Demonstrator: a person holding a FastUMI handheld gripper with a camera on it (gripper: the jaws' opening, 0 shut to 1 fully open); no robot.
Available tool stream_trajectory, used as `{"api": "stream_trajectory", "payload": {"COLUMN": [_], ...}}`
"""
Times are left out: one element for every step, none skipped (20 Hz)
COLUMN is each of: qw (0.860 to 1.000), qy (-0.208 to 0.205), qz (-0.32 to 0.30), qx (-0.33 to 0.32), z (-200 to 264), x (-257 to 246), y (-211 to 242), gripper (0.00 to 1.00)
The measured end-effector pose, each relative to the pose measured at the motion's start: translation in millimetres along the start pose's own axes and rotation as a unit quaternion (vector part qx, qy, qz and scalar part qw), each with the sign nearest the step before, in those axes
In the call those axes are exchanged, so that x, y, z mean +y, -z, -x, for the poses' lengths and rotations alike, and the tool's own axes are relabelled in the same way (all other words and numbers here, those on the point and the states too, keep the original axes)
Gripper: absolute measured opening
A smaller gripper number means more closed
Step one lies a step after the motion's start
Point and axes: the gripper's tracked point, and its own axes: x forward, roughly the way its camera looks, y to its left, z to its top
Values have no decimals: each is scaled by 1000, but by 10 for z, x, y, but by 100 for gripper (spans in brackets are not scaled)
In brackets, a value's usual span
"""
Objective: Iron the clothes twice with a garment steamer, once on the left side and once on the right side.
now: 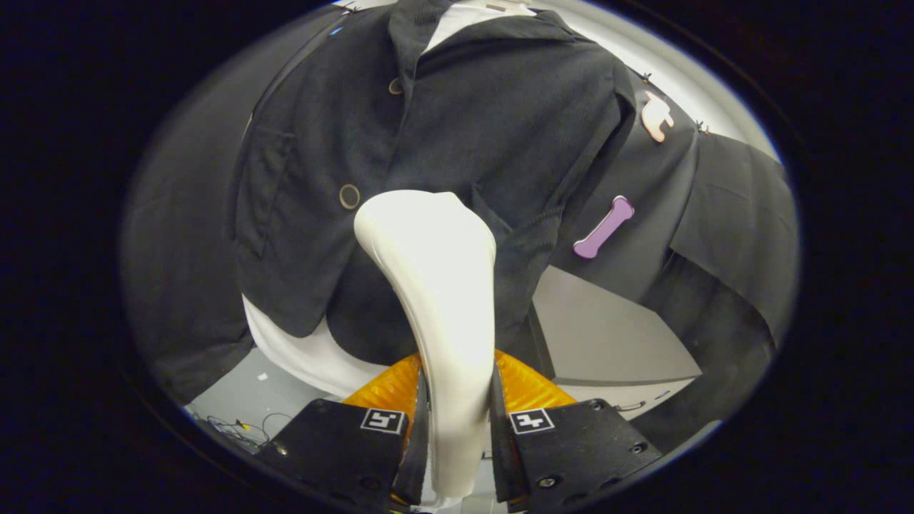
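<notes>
A dark jacket hangs in front of me over a white shirt whose hem shows below it. My gripper is shut on the white handle of the garment steamer. The steamer rises from between the fingers and its rounded head sits against the jacket's lower front, just right of the lower button. An orange part of the steamer shows behind the fingers.
Black cloth hangs behind and to the right of the jacket. A grey floor or panel lies lower right. Loose thin cables lie on the floor to the left of the fingers.
</notes>
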Motion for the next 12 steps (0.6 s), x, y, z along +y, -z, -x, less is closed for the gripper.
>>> {"api": "stream_trajectory", "payload": {"qw": [1000, 1000, 1000, 1000, 999, 999, 999, 998, 998, 997, 997, 996], "qy": [-2, -4, -7, -11, -15, -19, -22, -27, -30, -34, -38, -42], "qz": [-2, -6, -9, -12, -14, -17, -18, -21, -20, -19, -20, -21], "qx": [8, 14, 20, 26, 33, 39, 46, 51, 57, 60, 66, 72], "z": [-33, -52, -78, -100, -120, -142, -167, -192, -228, -243, -262, -281], "x": [-11, -11, 2, 12, 21, 34, 51, 72, 75, 80, 97, 117], "y": [52, 107, 173, 240, 312, 384, 457, 512, 586, 641, 707, 776], "gripper": [40, 40, 40, 40, 40, 40, 40, 40, 40, 40, 40, 40]}}
